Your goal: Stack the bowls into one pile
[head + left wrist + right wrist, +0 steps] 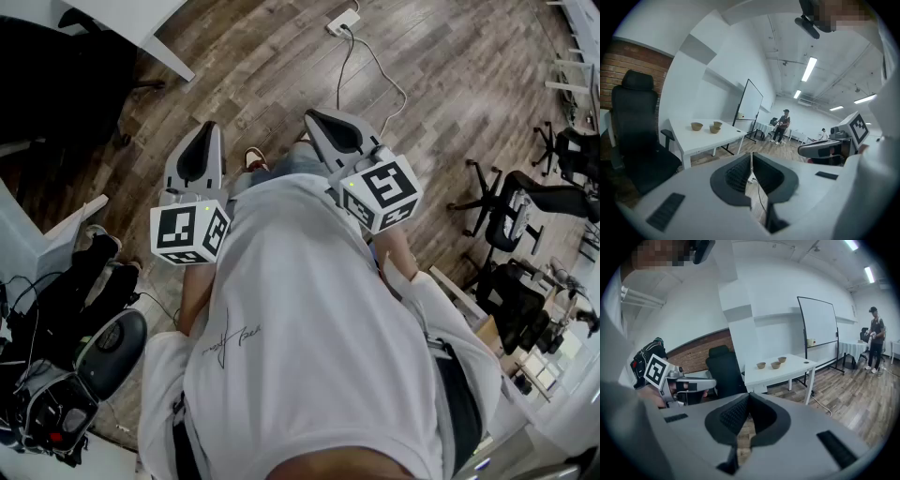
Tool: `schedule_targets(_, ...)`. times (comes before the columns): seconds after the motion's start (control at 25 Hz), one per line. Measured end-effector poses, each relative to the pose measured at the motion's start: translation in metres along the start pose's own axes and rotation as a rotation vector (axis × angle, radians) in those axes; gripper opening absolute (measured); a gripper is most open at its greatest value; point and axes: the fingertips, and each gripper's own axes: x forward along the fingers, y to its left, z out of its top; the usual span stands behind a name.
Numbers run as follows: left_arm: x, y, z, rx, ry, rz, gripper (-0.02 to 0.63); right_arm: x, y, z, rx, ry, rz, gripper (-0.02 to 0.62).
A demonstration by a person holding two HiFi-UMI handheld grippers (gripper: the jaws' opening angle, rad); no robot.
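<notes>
Three small tan bowls stand apart on a white table far ahead: one to the left, one nearer, one behind it. The right gripper view shows the same bowls on the table. My left gripper is shut and holds nothing. My right gripper is also shut and bare. In the head view both grippers, left and right, hang over the wooden floor in front of a white T-shirt, well short of the table.
A black office chair stands beside the table. A whiteboard is behind it, and a person stands far back. A power strip with cable lies on the floor. More chairs stand at right, a dark bag at lower left.
</notes>
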Motion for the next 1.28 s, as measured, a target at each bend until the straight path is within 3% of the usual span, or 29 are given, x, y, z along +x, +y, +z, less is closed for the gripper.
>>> schedule_targets(0.48, 0.034, 0.015, 0.0, -0.009, 0.048, 0.025, 0.009, 0.027, -0.03, 0.009, 0.045, 0.009, 0.007, 0.009)
schedule_targets(1.28, 0.164, 0.045, 0.085, -0.01, 0.044, 0.118, 0.009, 0.124, -0.13, 0.091, 0.018, 0.022, 0.178, 0.009)
